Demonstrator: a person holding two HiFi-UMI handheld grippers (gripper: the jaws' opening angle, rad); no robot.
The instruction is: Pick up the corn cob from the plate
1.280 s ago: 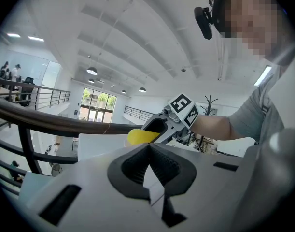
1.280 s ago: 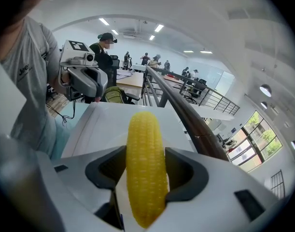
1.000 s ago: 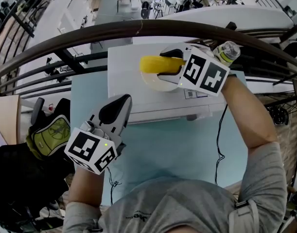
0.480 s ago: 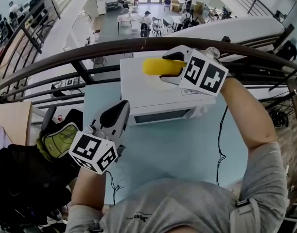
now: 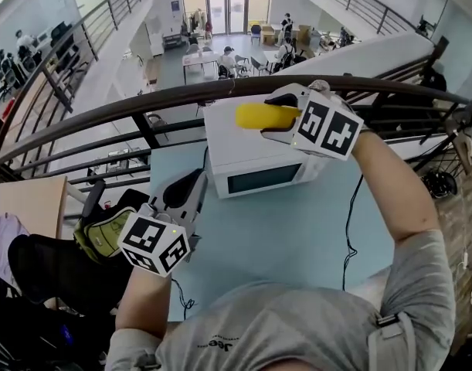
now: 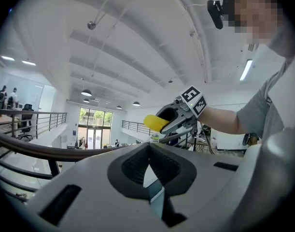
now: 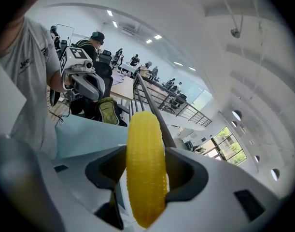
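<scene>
**One corn cob gripped in the right tool**

A single corn cob (image 5: 252, 116) is bright yellow, with fine rows of kernels and a rounded end. It sits crosswise between the jaws of the right tool (image 5: 280, 117), which is clenched on it, and the rounded end pokes out to that tool's left. Below this tool stands one white microwave (image 5: 259, 165) on a pale blue bench (image 5: 297, 238). The left tool (image 5: 188, 192), the second of two, hangs lower, off the microwave's left corner, with its jaws pressed together on nothing. One dark curved handrail (image 5: 143, 99) runs just beyond the right tool.
</scene>
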